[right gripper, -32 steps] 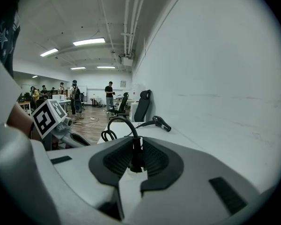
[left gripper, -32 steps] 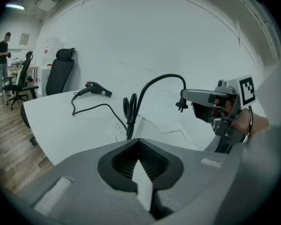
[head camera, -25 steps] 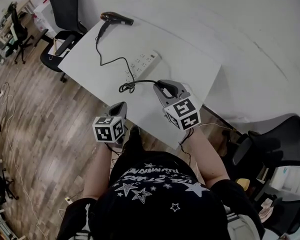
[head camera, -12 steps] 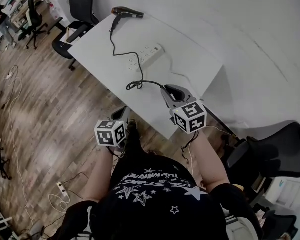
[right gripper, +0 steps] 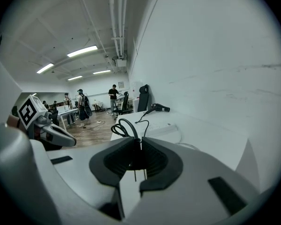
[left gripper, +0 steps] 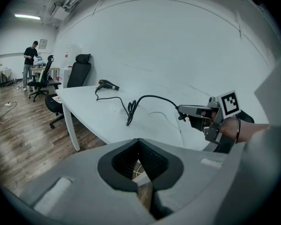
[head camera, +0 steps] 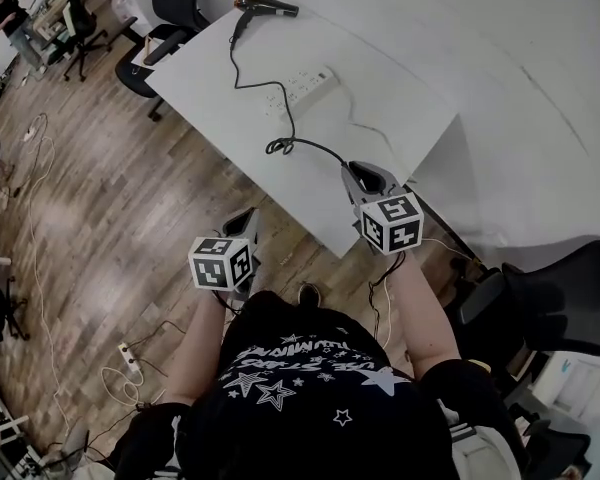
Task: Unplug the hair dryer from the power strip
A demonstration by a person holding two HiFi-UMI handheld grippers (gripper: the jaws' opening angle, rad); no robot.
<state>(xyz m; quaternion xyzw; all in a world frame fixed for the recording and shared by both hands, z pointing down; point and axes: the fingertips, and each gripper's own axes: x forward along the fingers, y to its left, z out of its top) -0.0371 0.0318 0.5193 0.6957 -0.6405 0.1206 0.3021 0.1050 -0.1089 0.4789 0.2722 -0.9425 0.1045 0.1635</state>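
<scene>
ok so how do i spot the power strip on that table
Start at the big white table. Near its middle, between the black hair dryer at the far corner and the coiled black cord, lies the power strip. It is the only long, flat white bar there; its neighbours are black.

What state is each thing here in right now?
Right gripper: jaws have just been closing, clamped on the plug.
Plug: out of the power strip.
Power strip: flat on the table.
Left gripper: shut, empty.
Hair dryer: lying down, unplugged.
Cord: partly bundled.
</scene>
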